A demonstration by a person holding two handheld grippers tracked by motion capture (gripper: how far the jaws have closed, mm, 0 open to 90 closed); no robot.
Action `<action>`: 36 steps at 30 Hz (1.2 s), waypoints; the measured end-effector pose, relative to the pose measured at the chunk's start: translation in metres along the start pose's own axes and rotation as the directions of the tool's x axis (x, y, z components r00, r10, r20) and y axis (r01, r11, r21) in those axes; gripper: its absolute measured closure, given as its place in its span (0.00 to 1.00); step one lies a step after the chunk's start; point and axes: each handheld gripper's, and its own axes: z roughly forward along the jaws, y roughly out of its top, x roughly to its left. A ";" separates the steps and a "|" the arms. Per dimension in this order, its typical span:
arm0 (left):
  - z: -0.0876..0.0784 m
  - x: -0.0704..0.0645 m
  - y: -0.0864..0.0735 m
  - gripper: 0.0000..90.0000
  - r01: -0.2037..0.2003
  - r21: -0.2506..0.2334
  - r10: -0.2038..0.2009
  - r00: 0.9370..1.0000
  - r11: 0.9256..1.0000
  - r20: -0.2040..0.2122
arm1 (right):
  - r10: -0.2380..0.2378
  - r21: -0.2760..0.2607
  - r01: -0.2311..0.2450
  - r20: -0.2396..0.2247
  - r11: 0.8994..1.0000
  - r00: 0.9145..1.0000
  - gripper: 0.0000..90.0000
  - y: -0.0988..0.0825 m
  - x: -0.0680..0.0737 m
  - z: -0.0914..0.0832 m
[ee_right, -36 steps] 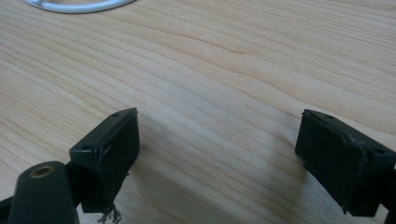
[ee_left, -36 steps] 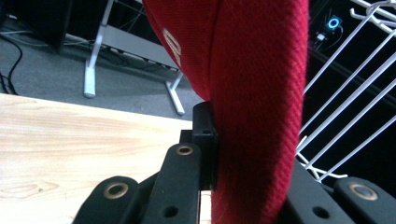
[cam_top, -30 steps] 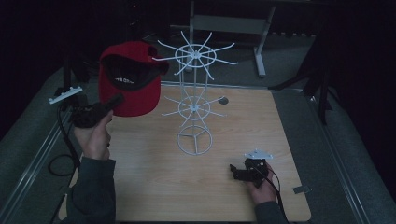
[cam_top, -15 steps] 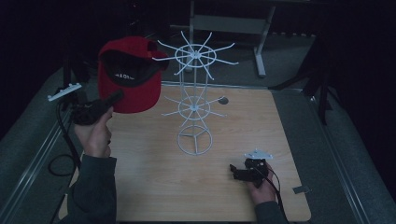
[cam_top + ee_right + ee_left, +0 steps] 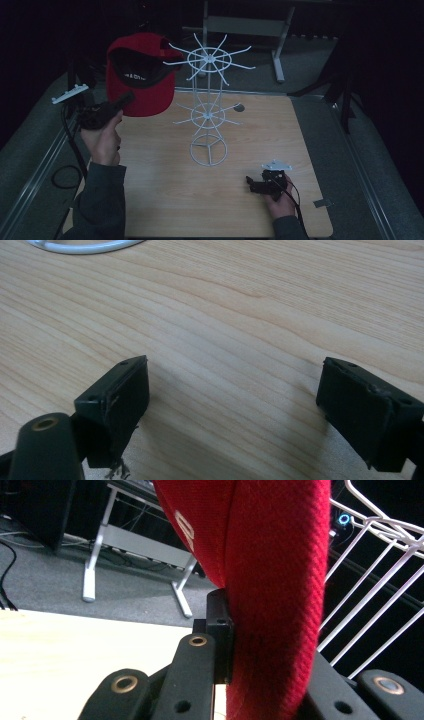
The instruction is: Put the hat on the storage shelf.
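Note:
A red cap (image 5: 142, 75) hangs in the air at the left, its dark inside turned toward the high view. My left gripper (image 5: 125, 97) is shut on its brim from below. In the left gripper view the red cloth (image 5: 270, 580) is pinched against one black pad (image 5: 220, 630), and the other pad is hidden behind it. The cap's edge is close to the arms of the top tier of the white wire rack (image 5: 209, 60), whose arms (image 5: 370, 530) run just right of the cap. My right gripper (image 5: 252, 184) rests low on the wooden table, open, with only bare wood (image 5: 225, 315) between its jaws (image 5: 232, 400).
The rack's ring base (image 5: 208, 150) stands mid-table, and its rim (image 5: 85, 246) lies ahead of the right gripper. A metal stand (image 5: 280, 50) is behind the table. A small grey tab (image 5: 322, 203) lies near the front right corner. A cable (image 5: 65, 175) loops at the left.
The cap has risen a little and shifted right toward the rack's top tier, carried by the left gripper. The right hand has stayed in place.

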 end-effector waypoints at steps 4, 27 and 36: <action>-0.001 -0.001 0.001 0.95 -0.003 -0.004 0.003 1.000 1.000 -0.001 | 0.000 0.000 0.000 0.000 1.000 1.000 0.15 0.000 0.000 0.000; -0.003 -0.003 0.007 0.95 0.023 -0.060 -0.022 1.000 0.998 0.023 | 0.000 0.000 0.000 0.000 1.000 1.000 0.15 0.000 0.000 0.000; -0.002 -0.006 0.008 0.95 0.030 -0.076 -0.028 0.999 0.997 0.036 | 0.000 0.000 0.000 0.000 1.000 1.000 0.15 0.000 0.000 0.000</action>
